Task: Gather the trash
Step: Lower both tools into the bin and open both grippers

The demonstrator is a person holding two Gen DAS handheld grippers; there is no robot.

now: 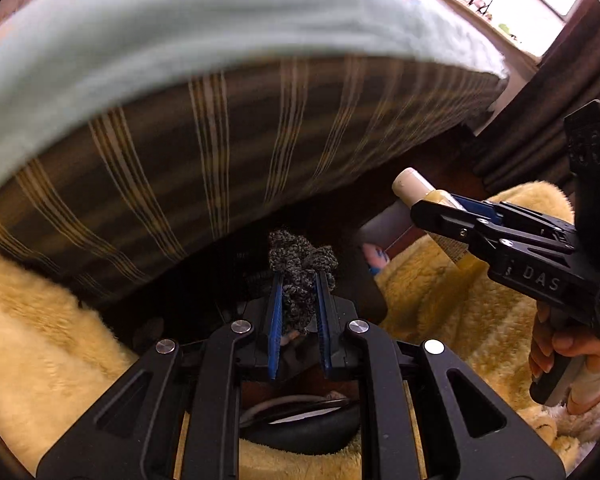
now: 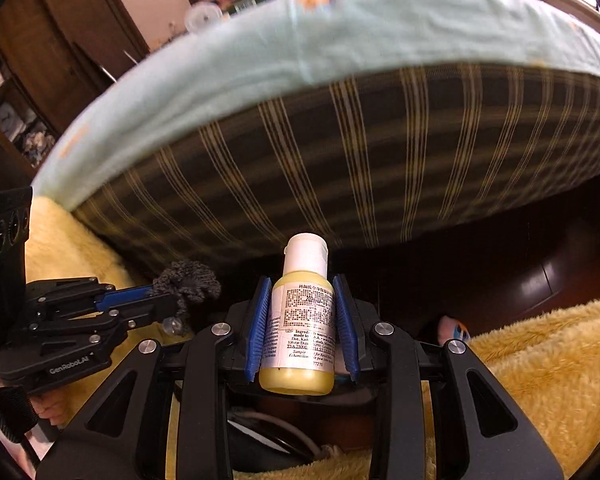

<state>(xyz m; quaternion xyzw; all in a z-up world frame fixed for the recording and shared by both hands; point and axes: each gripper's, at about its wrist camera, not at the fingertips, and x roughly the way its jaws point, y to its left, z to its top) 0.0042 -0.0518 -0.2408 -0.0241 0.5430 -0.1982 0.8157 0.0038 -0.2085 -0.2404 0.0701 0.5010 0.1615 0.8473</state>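
Carry step: your left gripper (image 1: 298,280) is clamped on a grey knit scrap (image 1: 300,264), right gripper (image 2: 304,312) on a yellow bottle (image 2: 300,320). Both held above the rug (image 1: 40,320). Next: find bin, none in view.

both tools are matte black plastic. the left claw (image 1: 299,312) has two ribbed blue pads (image 1: 275,320) on black fingers, linked arms with triangular cut-outs and round silver bolts (image 1: 242,325). the right claw (image 2: 303,320) is built the same, with blue ribbed pads (image 2: 260,328) and silver bolts (image 2: 381,327). its side carries raised letters "das"; the left one's side reads "genrobot.ai". a hand (image 1: 556,354) wraps a black grip, with a pale fuzzy sleeve (image 1: 598,384) at the wrist.
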